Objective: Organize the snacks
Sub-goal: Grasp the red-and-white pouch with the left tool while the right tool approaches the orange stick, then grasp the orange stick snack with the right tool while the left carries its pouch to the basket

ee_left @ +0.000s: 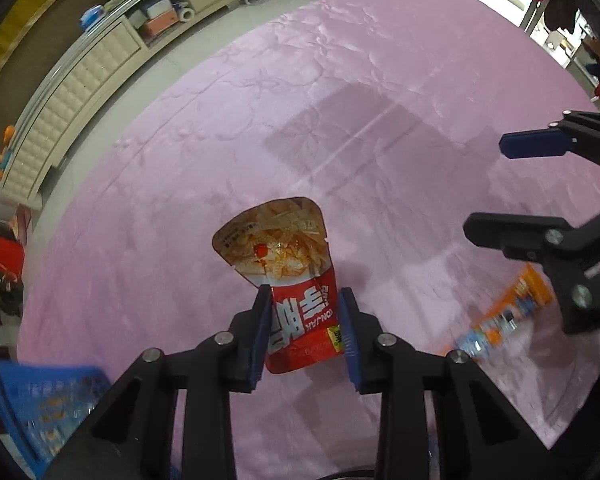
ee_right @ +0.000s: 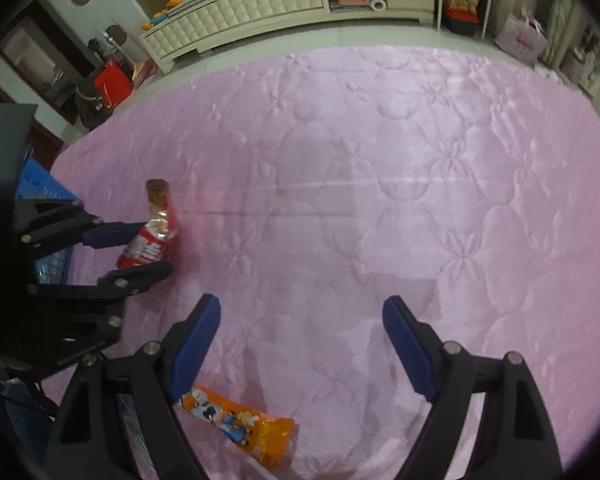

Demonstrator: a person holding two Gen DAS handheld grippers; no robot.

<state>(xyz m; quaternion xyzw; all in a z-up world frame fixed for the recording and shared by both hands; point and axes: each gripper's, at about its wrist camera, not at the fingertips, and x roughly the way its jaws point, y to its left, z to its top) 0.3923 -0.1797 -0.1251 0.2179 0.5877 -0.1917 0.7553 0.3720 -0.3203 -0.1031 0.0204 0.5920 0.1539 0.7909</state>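
Note:
My left gripper (ee_left: 305, 300) is shut on a red konjac snack packet (ee_left: 284, 264), its blue pads pressing the packet's lower half while it hangs above the pink quilt (ee_left: 340, 100). The right wrist view shows that same red packet (ee_right: 154, 236) and left gripper (ee_right: 150, 246) at the left. An orange snack packet (ee_right: 240, 424) with cartoon figures lies flat on the quilt (ee_right: 380, 160), just by the left finger of my right gripper (ee_right: 302, 320), which stands open and empty. In the left wrist view the orange packet (ee_left: 508, 316) appears blurred below the right gripper (ee_left: 484, 188).
A blue plastic basket (ee_left: 32, 400) sits at the quilt's left edge, also visible as the basket (ee_right: 40, 196) behind the left gripper. Beyond the quilt are pale floor, a cream padded cabinet (ee_right: 240, 12), shelves and bags.

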